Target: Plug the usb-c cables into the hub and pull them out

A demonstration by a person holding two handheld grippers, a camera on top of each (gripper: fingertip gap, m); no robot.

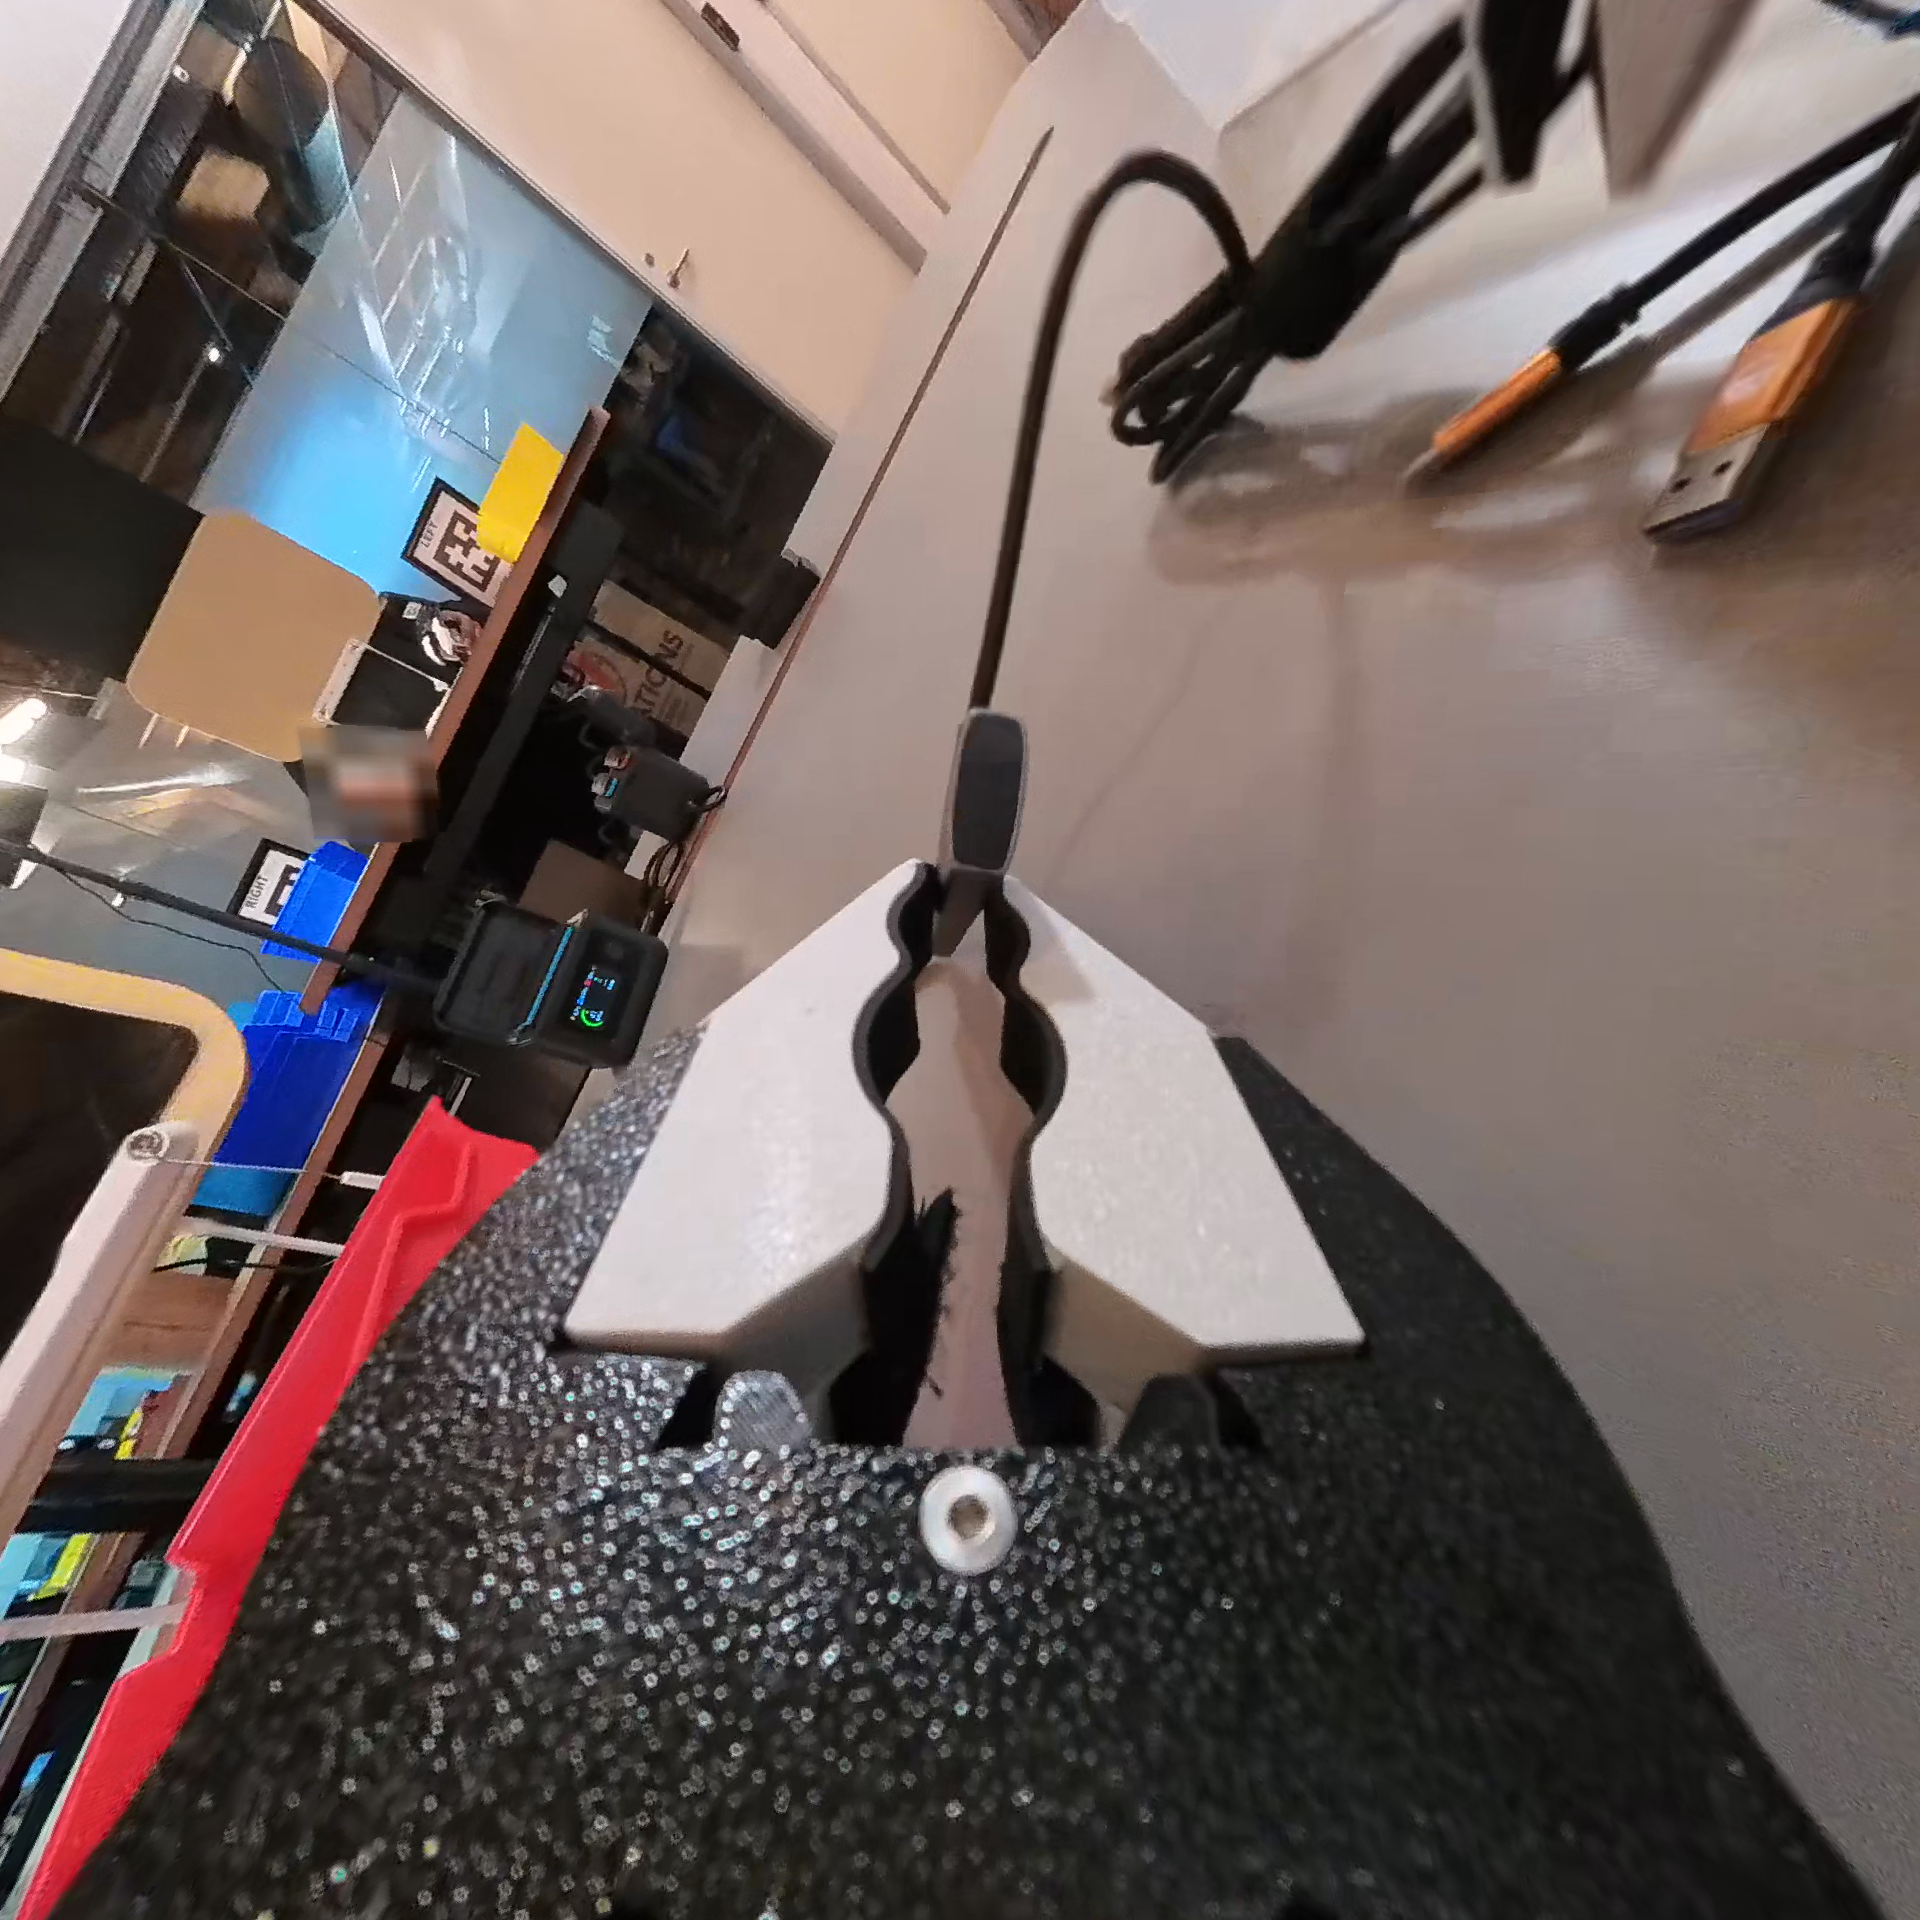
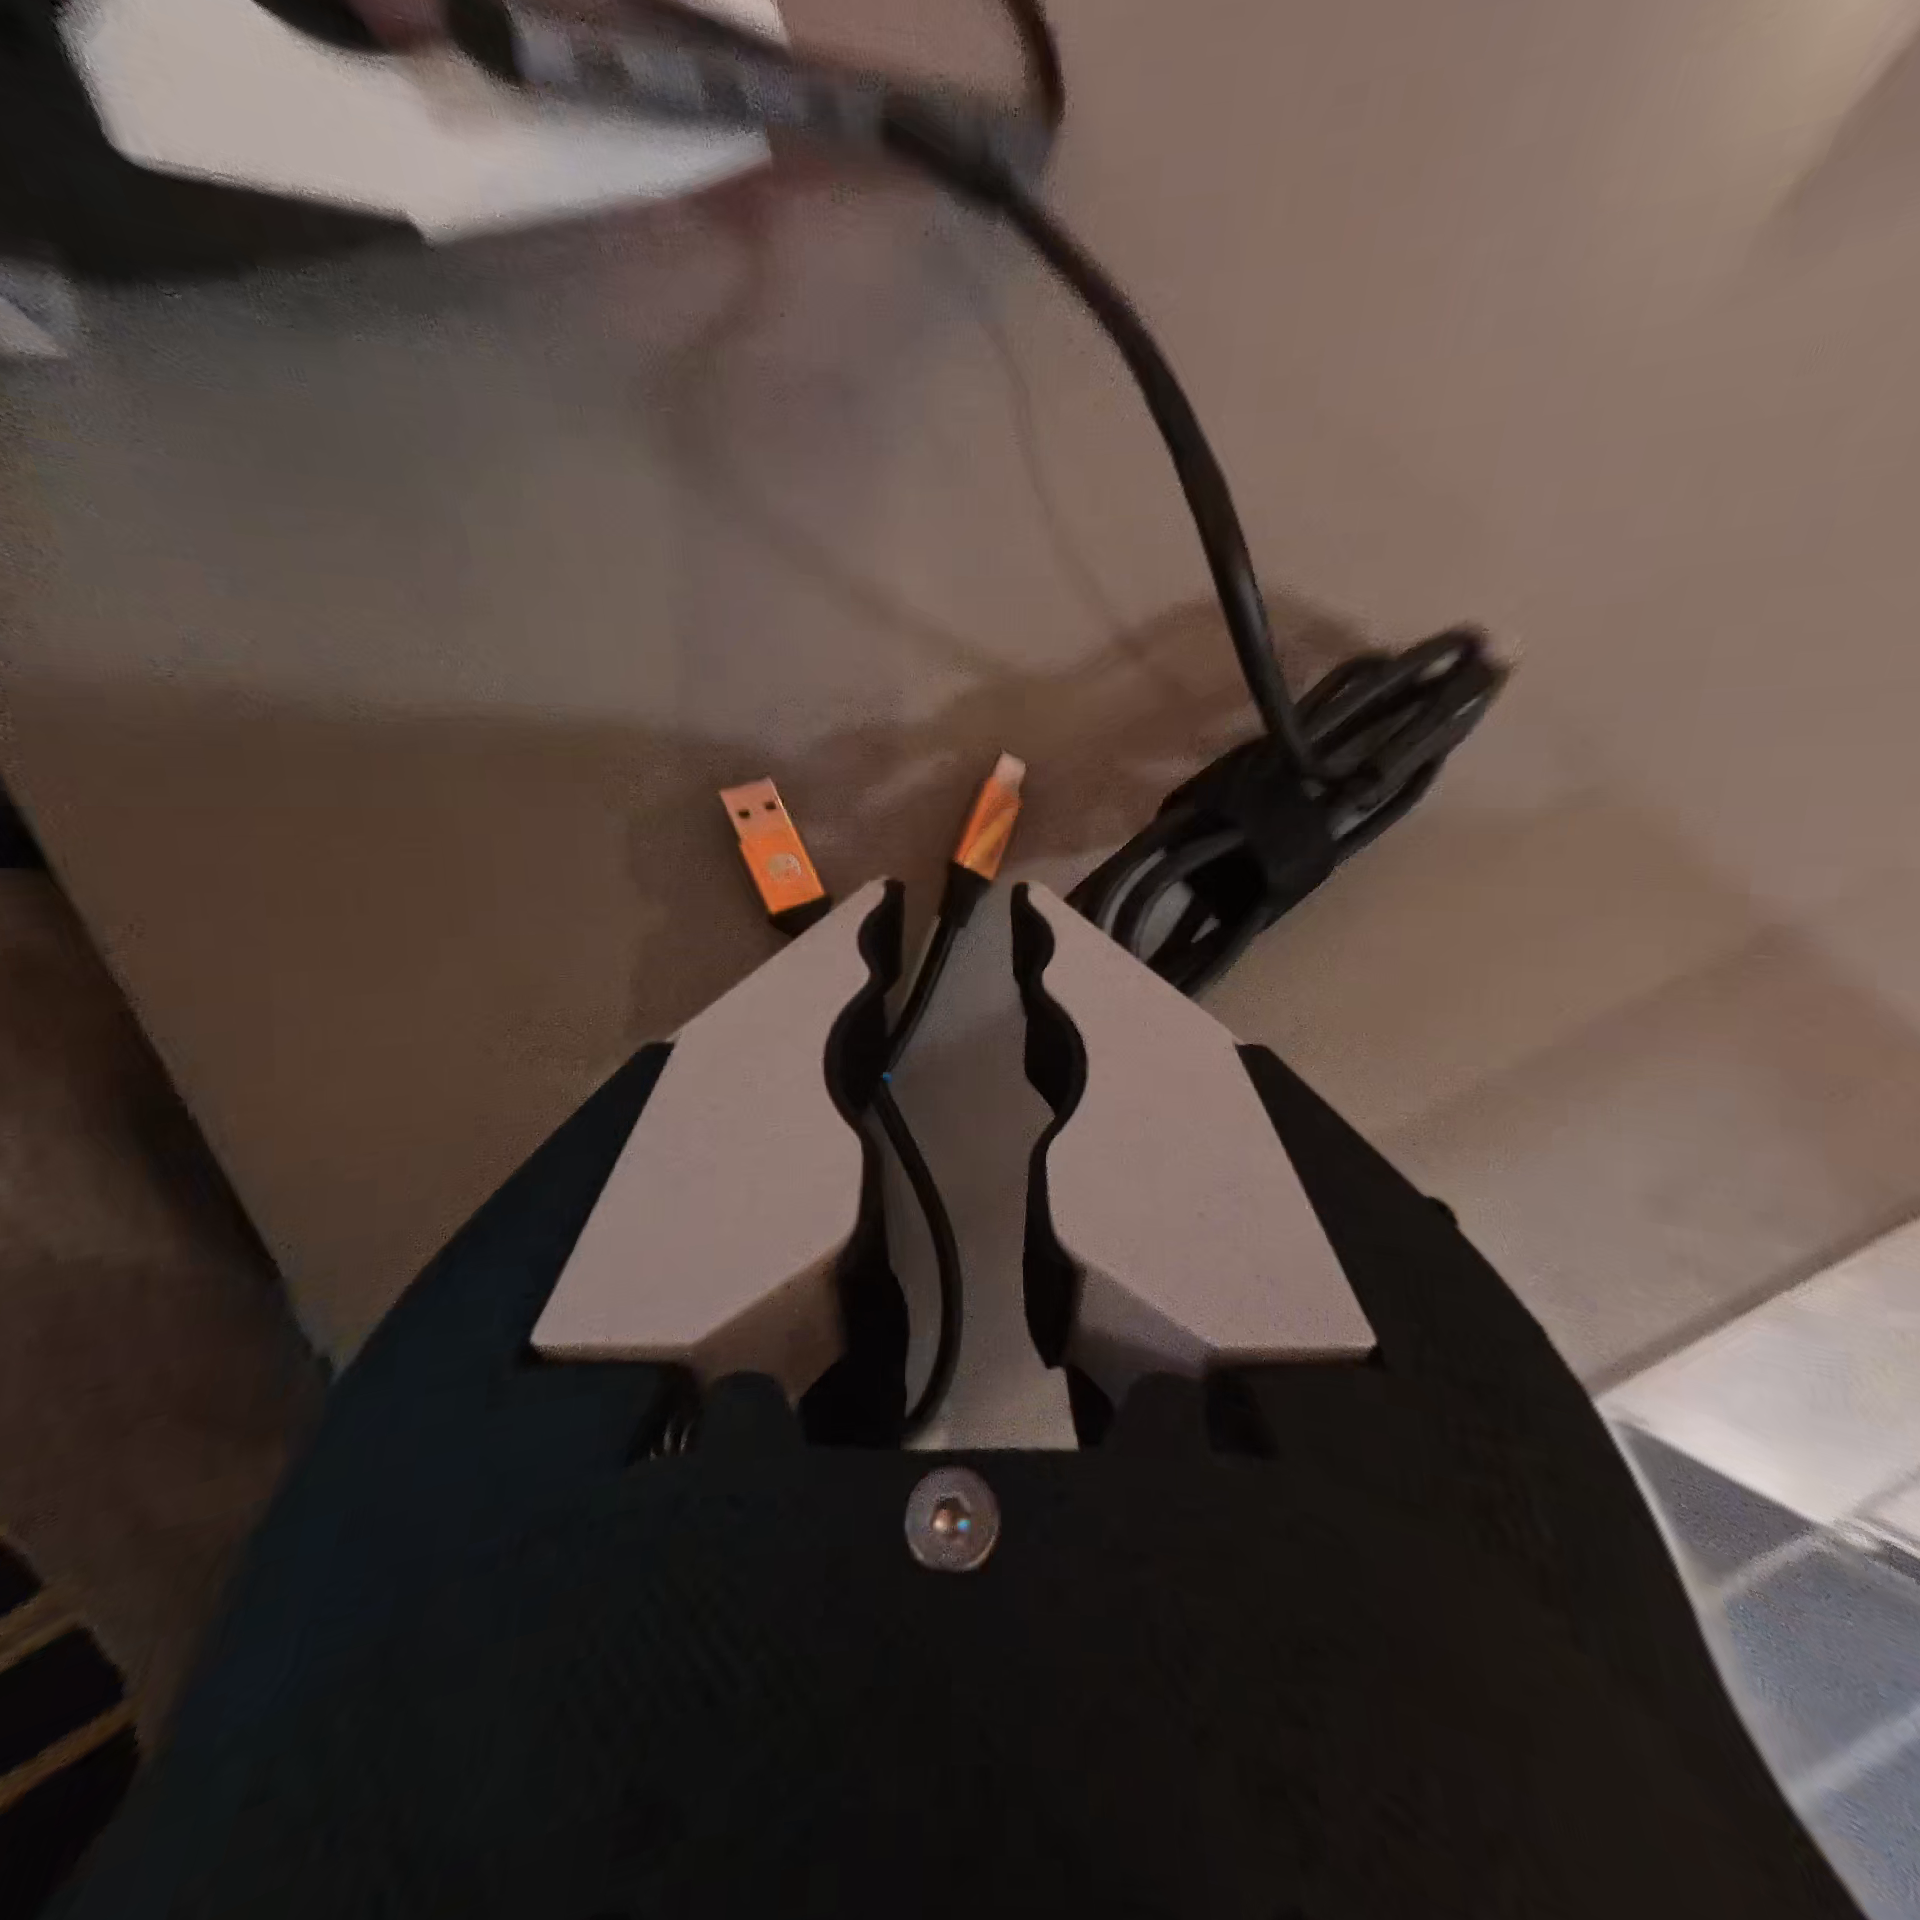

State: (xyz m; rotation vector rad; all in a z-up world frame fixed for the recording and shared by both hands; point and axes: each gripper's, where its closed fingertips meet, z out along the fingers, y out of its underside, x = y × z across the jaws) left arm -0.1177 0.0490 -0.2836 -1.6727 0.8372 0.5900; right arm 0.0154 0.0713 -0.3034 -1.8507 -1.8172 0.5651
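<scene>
Left wrist view showed left gripper clamped on the dark hub; right gripper stood apart astride the orange cable, next needing closure near its plug.

The light is soft and warm, a bit dim, with pale shadows and shine on the table near the black cable bundle, and things above that bundle look smeared and blurry, while straight lines bend at the edges.

Black-bodied tongs, seemingly grey-white fingers
</scene>
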